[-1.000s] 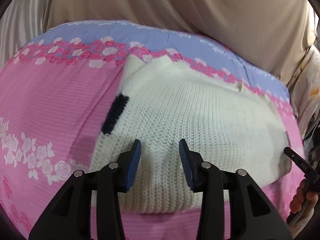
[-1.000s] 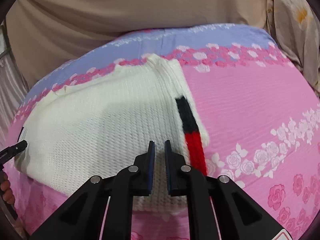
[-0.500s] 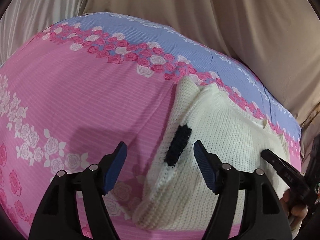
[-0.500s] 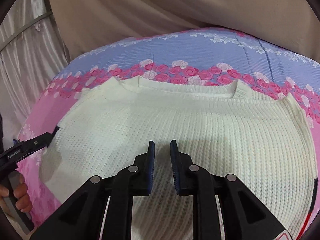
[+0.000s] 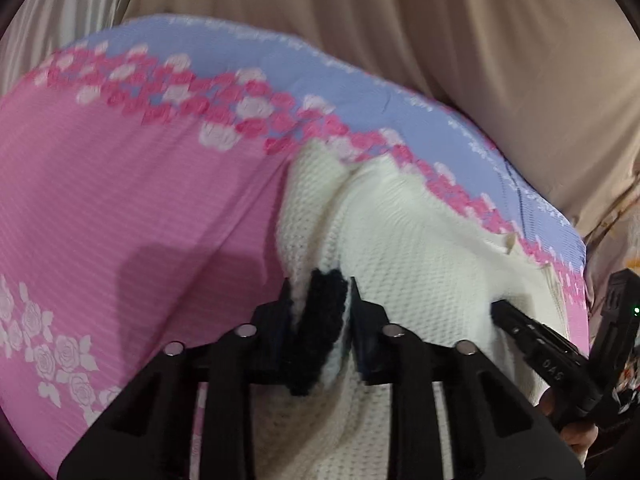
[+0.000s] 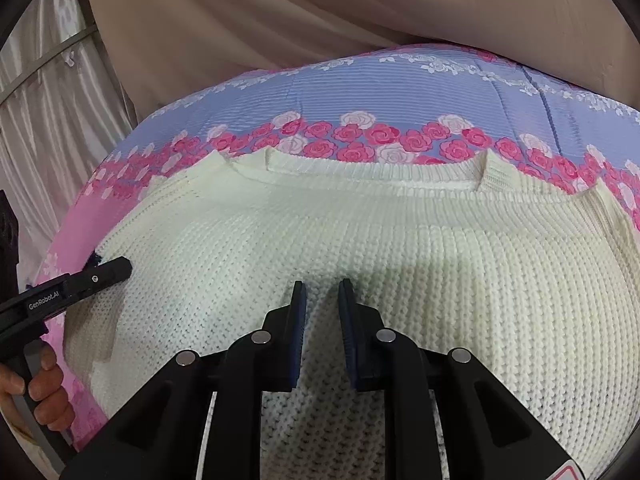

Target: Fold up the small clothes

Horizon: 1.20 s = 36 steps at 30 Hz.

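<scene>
- The cream-white knitted sweater [image 6: 400, 248] lies spread across the pink-and-lilac rose-print bed sheet [image 5: 120, 208], neckline at the far side; in the right wrist view its body is flat and shows no crease, so I judge the folding barely started
- The left hand-held gripper [image 5: 318, 300] is clenched on the sweater's left edge, its jaws pinching the dark navy knitted patch [image 5: 320, 320] and bunching the knit up around it; this looks like the first side fold being taken up
- The right hand-held gripper [image 6: 322, 292] hovers over the middle of the sweater with its jaws slightly parted, grasping nothing
- Left to do, by my reading: carry the left side inward, fold the right side, then halve the body
</scene>
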### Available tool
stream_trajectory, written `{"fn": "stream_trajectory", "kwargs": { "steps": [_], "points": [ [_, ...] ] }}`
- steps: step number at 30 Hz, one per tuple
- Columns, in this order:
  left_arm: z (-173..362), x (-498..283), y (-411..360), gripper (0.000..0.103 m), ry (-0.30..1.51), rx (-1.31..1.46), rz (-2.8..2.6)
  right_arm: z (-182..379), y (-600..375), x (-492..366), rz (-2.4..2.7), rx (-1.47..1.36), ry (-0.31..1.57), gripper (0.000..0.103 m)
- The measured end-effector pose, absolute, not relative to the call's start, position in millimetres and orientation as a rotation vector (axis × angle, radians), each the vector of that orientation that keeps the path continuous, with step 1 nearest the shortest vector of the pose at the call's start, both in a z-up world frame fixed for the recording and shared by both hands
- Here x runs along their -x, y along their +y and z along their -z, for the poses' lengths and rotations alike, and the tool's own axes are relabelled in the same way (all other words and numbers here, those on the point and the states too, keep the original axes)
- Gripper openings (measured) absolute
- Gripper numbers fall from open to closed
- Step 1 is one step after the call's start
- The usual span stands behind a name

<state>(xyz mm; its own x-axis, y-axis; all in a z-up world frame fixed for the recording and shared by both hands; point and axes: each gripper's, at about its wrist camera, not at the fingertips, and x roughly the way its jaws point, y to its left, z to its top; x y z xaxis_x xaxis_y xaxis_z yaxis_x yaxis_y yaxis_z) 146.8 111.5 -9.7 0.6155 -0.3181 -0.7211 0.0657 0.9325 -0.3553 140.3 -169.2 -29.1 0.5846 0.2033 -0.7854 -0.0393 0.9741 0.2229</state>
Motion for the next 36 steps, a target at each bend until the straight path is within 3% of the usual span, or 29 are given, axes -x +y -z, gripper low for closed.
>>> {"fn": "stream_trajectory", "kwargs": {
  "steps": [12,20,26,28,29,31,36],
  "points": [
    [-66,-116,-23,0.018,0.724,0.133,0.566,11,-231,-63,-0.079,-0.365,0.884,0.027],
    [-7,-121,-128,0.019,0.886,-0.044,0.613,19,-284,-3,0.057,-0.414,0.883,0.034],
    [-38,-95,-112,0.039,0.831,-0.013,0.642,13,-300,9,0.058,-0.450,0.861,0.038],
    [-57,-82,-88,0.051,0.799,0.029,0.655,5,-300,6,0.039,-0.441,0.837,0.045],
    [-66,-74,-71,0.063,0.777,0.051,0.655,-1,-300,4,0.011,-0.448,0.823,0.049],
    [-75,-65,-48,0.065,0.761,0.064,0.628,-9,-298,-5,-0.070,-0.491,0.803,0.060],
    [-45,-53,-4,0.066,0.866,0.058,0.485,-8,-270,-46,-0.275,-0.587,0.841,0.070]
  ]
}}
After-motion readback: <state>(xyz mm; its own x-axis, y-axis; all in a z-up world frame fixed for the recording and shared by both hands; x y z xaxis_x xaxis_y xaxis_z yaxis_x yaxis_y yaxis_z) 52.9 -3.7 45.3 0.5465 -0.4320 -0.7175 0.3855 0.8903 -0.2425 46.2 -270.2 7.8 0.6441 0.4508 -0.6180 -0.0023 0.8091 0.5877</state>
